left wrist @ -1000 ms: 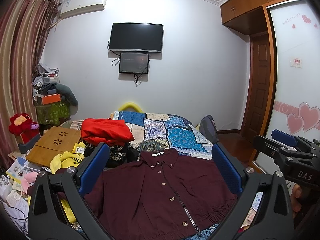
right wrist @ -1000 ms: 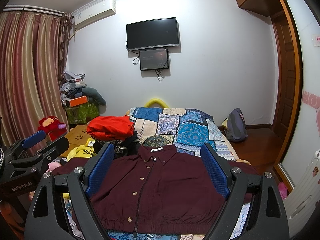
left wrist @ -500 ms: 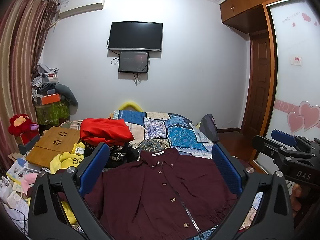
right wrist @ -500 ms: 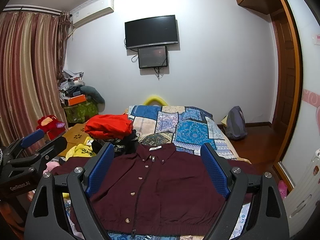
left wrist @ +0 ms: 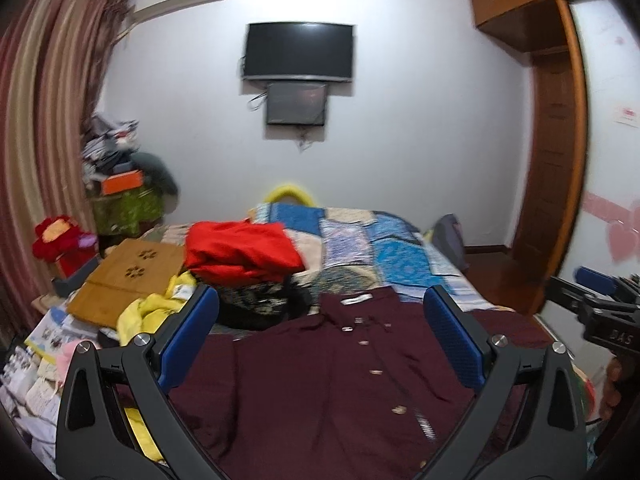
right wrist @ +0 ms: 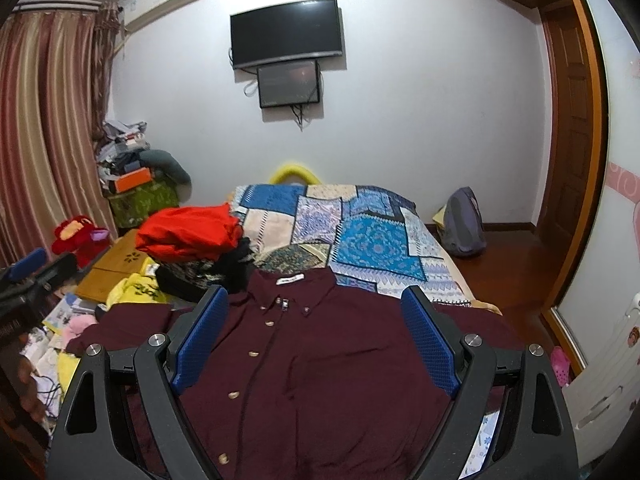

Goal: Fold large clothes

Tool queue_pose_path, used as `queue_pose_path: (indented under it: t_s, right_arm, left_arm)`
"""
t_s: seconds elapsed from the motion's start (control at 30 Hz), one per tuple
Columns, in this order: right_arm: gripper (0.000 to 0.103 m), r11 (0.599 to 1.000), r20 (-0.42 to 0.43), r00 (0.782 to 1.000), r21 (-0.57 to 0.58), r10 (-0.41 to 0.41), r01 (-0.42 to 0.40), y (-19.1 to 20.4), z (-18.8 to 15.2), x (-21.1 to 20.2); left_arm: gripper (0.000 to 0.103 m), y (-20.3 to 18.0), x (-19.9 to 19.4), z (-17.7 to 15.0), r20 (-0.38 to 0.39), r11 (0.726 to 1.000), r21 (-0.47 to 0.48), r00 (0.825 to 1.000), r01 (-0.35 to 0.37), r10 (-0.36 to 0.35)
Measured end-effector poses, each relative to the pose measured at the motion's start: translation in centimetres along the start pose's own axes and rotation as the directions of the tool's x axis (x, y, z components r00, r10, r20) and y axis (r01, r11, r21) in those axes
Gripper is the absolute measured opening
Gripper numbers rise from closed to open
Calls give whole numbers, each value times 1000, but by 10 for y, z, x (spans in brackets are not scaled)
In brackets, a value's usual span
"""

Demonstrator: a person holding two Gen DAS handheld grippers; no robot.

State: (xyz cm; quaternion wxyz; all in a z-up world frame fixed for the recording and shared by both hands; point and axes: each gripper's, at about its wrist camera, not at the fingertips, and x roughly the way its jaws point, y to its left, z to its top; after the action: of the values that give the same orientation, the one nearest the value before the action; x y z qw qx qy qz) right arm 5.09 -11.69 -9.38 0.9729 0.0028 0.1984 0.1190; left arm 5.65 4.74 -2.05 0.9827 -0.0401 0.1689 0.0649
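A maroon button-front jacket (left wrist: 320, 376) (right wrist: 320, 360) lies spread flat on the near end of the bed, collar toward the far wall and elastic hem toward me. My left gripper (left wrist: 320, 320) hovers above it, open, with nothing between its blue pads. My right gripper (right wrist: 316, 316) also hangs open over the jacket's chest, holding nothing. The right tool (left wrist: 600, 312) shows at the right edge of the left wrist view, and the left tool (right wrist: 28, 280) at the left edge of the right wrist view.
A red garment (right wrist: 188, 232) tops a pile of dark and yellow clothes left of the collar. The patchwork quilt (right wrist: 360, 232) covers the far bed. A wooden lap desk (left wrist: 128, 272), plush toy (right wrist: 76, 236), backpack (right wrist: 464, 220) and door (right wrist: 572, 120) surround it.
Both views have dipped and shifted slightly toward the jacket; the left wrist view is motion-blurred and swung a little to the right. Both grippers stay open and the jacket lies as before.
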Motion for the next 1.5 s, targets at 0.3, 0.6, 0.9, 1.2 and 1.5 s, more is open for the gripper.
queue_pose_path:
  t_s: [0.3, 0.6, 0.9, 1.2, 1.5]
  right_arm:
    - [86, 999, -93, 995, 8, -43, 44, -18, 2, 52]
    - [86, 997, -198, 978, 22, -63, 69, -31, 5, 102]
    - [86, 997, -274, 959, 9, -76, 82, -25, -2, 122]
    - [86, 994, -301, 948, -30, -105, 100, -18, -3, 134]
    - [86, 991, -301, 945, -82, -127, 107, -6, -7, 134]
  left_arm:
    - [103, 92, 62, -8, -95, 962, -92, 964, -256, 247]
    - [103, 206, 109, -53, -323, 908, -215, 903, -361, 282]
    - [103, 310, 131, -141, -513, 735, -568, 857, -370, 35]
    - [101, 366, 148, -209, -469, 469, -812, 866, -346, -174]
    - [45, 390, 176, -220, -586, 552, -666, 810, -501, 27]
